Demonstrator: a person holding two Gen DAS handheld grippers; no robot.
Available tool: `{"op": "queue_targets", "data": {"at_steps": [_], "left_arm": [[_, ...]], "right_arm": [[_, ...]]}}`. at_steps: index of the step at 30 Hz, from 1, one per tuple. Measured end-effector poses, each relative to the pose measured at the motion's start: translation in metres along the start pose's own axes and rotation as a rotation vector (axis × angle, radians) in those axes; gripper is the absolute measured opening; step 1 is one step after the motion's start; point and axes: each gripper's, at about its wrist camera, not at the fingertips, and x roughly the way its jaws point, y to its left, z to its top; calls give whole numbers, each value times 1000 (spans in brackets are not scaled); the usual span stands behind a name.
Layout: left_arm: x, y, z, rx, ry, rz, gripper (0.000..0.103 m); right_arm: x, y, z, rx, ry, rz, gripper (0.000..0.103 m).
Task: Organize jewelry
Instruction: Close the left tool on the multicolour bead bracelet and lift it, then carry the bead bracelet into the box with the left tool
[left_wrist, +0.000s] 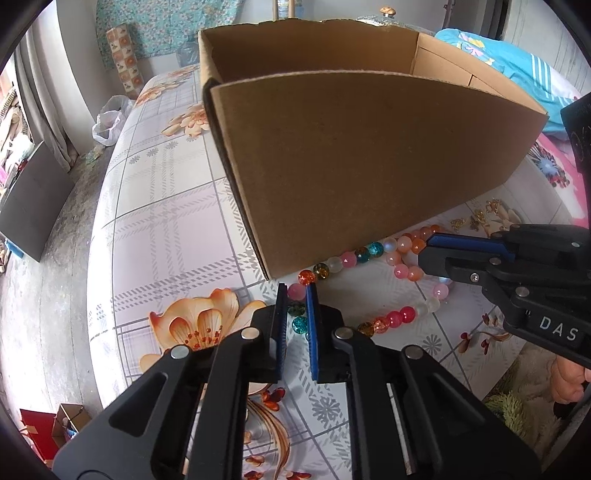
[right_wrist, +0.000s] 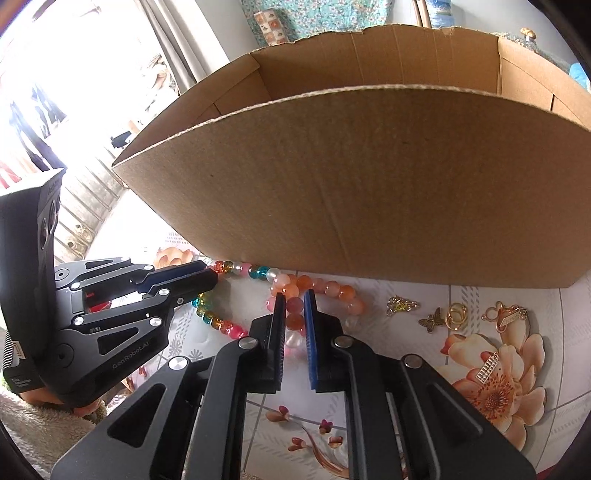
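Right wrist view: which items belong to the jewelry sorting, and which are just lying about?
Job items:
bead necklace
gold charms
cardboard box
left gripper
right gripper

Lying about:
floral tablecloth
plastic bag
patterned carton

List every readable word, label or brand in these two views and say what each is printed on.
"DAS": white letters on the right gripper body, cut off at the left-wrist view's edge.
"GenRobot.AI": on the left gripper body, right-wrist view.
Small label low on the left gripper's handle: too blurred to read.
Cardboard box: no print visible.
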Motion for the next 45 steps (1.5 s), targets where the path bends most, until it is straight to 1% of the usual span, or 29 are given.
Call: {"op": "queue_targets", "data": {"at_steps": [3,7,10,13,16,21,24,27,29,31,33,35,37,39,41,45], "left_arm": [[-1,0,0,-11,3,-20,9],[-10,-2,-2,8,-11,-26,8],[-16,4,0,14,-23,-49,8],[-33,3,-1,17,-45,-101,8],[-50,8,0,16,-65,-164,8],[-87,9,3,25,-132,-281,8],[-112,9,11,31,-190,-339,8],[-131,9,26,41,-249,-362,8],[-140,8,38,45,-284,-369,8],[-145,6,53,52,-318,-353,8],[-143,5,70,64,-344,-332,8],[-133,6,86,70,-345,-288,8],[-115,8,105,68,-319,-257,8],[-95,15,117,69,-267,-228,8],[-76,20,124,71,-212,-207,8],[-48,22,125,105,-103,-181,9]], "right_arm": [[-7,-4,-2,5,-12,8,10],[-17,-8,-7,13,-28,24,10],[-24,-8,-9,18,-38,38,10],[-37,-11,-10,23,-55,57,10],[-53,-14,-12,39,-75,96,10],[-88,-15,-13,28,-119,155,10],[-109,-8,-5,11,-153,193,10],[-129,0,9,-25,-206,201,10],[-139,5,22,-56,-243,205,10],[-147,5,37,-79,-267,201,10],[-145,6,62,-94,-282,200,10],[-137,2,87,-91,-271,190,10],[-122,-4,108,-78,-238,198,10],[-99,-11,128,-51,-165,201,10],[-72,-18,142,-20,-70,195,10],[-22,-26,149,10,115,177,10]]}}
